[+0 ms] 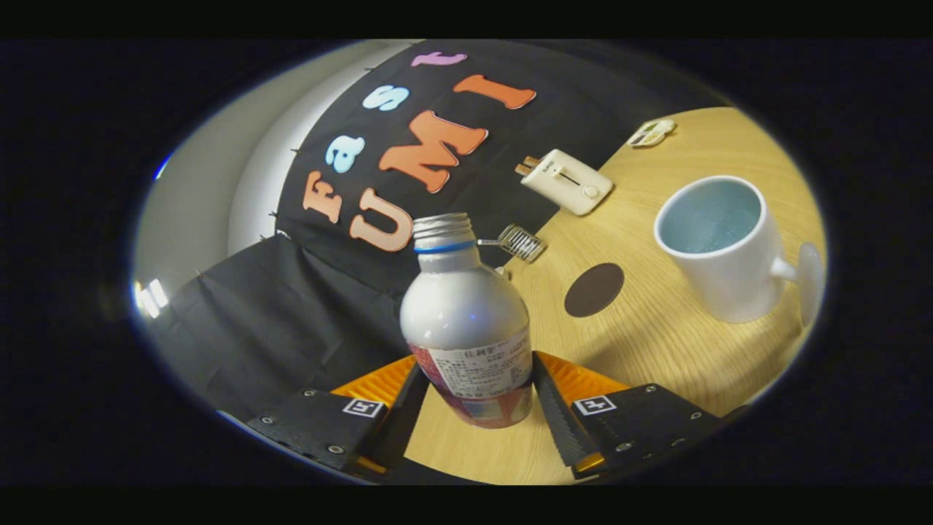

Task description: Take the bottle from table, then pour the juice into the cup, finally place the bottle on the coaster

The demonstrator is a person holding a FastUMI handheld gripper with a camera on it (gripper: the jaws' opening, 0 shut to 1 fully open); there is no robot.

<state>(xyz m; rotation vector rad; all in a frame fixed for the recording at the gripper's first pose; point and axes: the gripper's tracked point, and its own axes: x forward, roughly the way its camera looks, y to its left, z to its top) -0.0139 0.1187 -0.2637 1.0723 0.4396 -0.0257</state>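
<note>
1. The jaws of the gripper (477, 397), at the lower centre of the frame, are closed against the lower body of the bottle (466, 328); one finger presses each side at the label band.
2. The bottle is silver with a printed label, a blue ring below the threaded neck, and no cap fitted. It appears tilted, with its base clear of the desk (656, 357).
3. The cup (718, 248), white with a pale blue interior and a handle on its right side, stands on the desk at the right of the frame, well apart from the bottle.
4. The coaster (594, 289), a dark round disc, lies flat on the desk between the bottle and the cup, touching neither.
5. Beyond the coaster, near the upper centre-right, a white toaster (567, 182) sits at the desk edge against the black cloth wall.
6. A small wire rack (519, 241) lies just right of the bottle neck.
7. A small white item (651, 133) lies in the upper right; its type cannot be determined.
</note>
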